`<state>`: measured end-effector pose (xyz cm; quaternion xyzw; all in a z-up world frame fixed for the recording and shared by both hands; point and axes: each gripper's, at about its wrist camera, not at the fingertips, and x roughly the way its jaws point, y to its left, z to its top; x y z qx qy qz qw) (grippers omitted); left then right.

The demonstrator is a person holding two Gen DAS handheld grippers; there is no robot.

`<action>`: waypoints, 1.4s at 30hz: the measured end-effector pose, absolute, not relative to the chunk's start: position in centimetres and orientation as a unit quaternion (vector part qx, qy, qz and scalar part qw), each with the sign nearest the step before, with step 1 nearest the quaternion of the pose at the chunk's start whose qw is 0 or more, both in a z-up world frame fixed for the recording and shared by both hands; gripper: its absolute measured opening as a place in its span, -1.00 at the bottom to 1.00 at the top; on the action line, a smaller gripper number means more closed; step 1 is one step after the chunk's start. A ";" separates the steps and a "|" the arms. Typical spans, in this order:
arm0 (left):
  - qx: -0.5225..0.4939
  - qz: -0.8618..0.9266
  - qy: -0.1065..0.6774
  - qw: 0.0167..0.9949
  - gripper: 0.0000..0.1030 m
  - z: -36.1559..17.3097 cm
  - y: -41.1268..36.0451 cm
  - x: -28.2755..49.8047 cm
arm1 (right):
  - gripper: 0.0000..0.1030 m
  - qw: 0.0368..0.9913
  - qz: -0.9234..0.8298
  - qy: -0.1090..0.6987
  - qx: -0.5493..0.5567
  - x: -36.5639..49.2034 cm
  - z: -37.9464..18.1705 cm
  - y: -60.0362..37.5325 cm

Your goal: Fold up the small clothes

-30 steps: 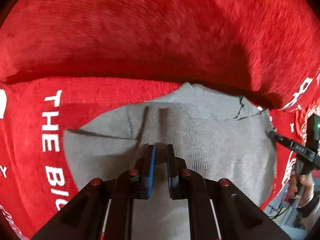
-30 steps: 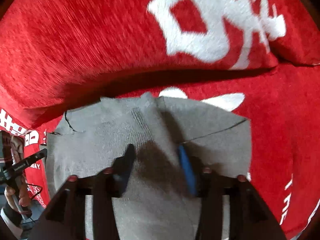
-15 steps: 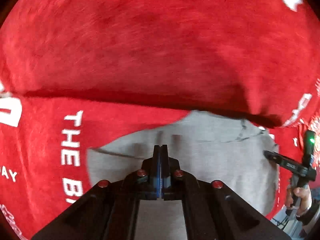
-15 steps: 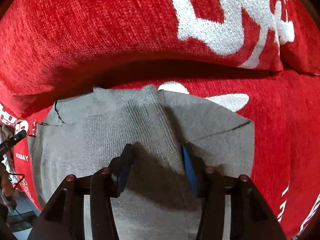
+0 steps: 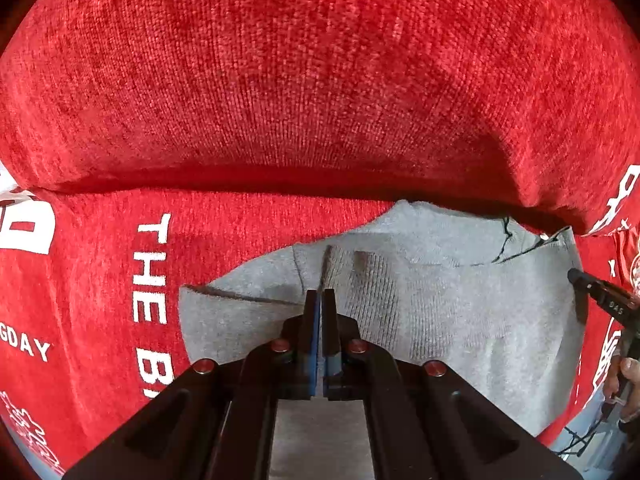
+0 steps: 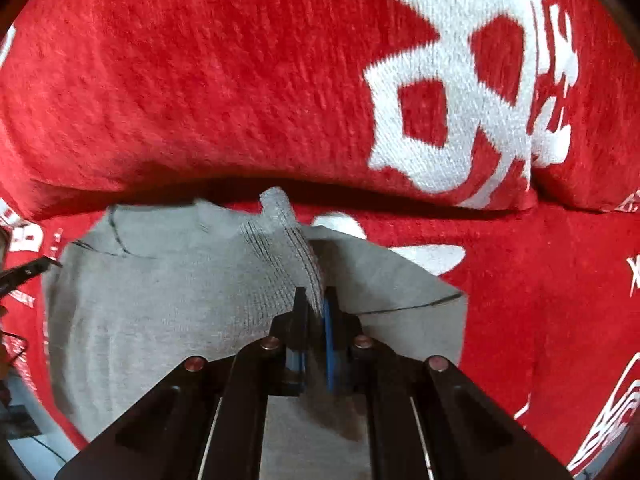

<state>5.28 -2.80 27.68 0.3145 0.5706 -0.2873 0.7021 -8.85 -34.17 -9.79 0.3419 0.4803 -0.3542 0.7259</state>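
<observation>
Grey knit, a small sweater [image 5: 460, 320] by the look of it, lies spread on a red chenille blanket [image 5: 100, 280] woven with white lettering, its top edge tucked up against a plump red cushion [image 5: 320, 80] behind it. Both claws point steeply down onto the cloth.

Seen from the left wrist, the left gripper [image 5: 321, 298] has its blue-padded jaws pressed together with hardly a slit between them, and a thin ridge of the grey knit rises from the tips, pinched there near the sweater's left side. The garment spreads away from this claw to the right, where dark stitching marks a seam near the far edge. At the right border of that view a person's hand [image 5: 628, 376] holds the handle of the other tool.

From the right wrist, the right gripper [image 6: 316, 300] is clamped onto a raised fold of the ribbed knit; the fabric stands up as a narrow peak running away from the tips toward the cushion, which bears a large white woven pattern. Most of the sweater lies to the left of this claw, a smaller flap to its right. That view is somewhat blurred, so how much cloth sits between the pads is hard to judge.
</observation>
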 end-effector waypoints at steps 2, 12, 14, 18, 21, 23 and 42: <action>0.315 -0.281 0.575 0.701 -0.98 27.5 -2.7 5.3 | -0.86 0.703 -0.372 0.501 0.341 -8.9 -11.4 -34.9; 0.306 -0.272 0.574 0.709 -0.98 28.9 -0.9 5.6 | -0.79 0.720 -0.347 0.500 0.333 -10.5 -8.2 -33.5; 0.307 -0.275 0.576 0.706 -0.98 29.0 -0.8 5.4 | -0.78 0.726 -0.343 0.493 0.334 -10.8 -7.4 -32.4; 0.306 -0.268 0.589 0.698 -0.98 28.9 0.0 5.3 | -0.78 0.731 -0.329 0.488 0.345 -11.4 -6.5 -29.9; 0.303 -0.259 0.593 0.700 -0.98 28.9 0.5 5.2 | -0.78 0.734 -0.308 0.494 0.350 -11.1 -7.2 -27.3; 0.298 -0.254 0.597 0.700 -0.98 28.8 0.8 5.2 | -0.78 0.732 -0.298 0.505 0.347 -11.5 -8.6 -25.3; 0.235 -0.282 0.584 0.724 -0.98 31.6 3.5 5.2 | 0.10 0.722 -0.262 0.535 0.352 -10.1 -11.6 -23.4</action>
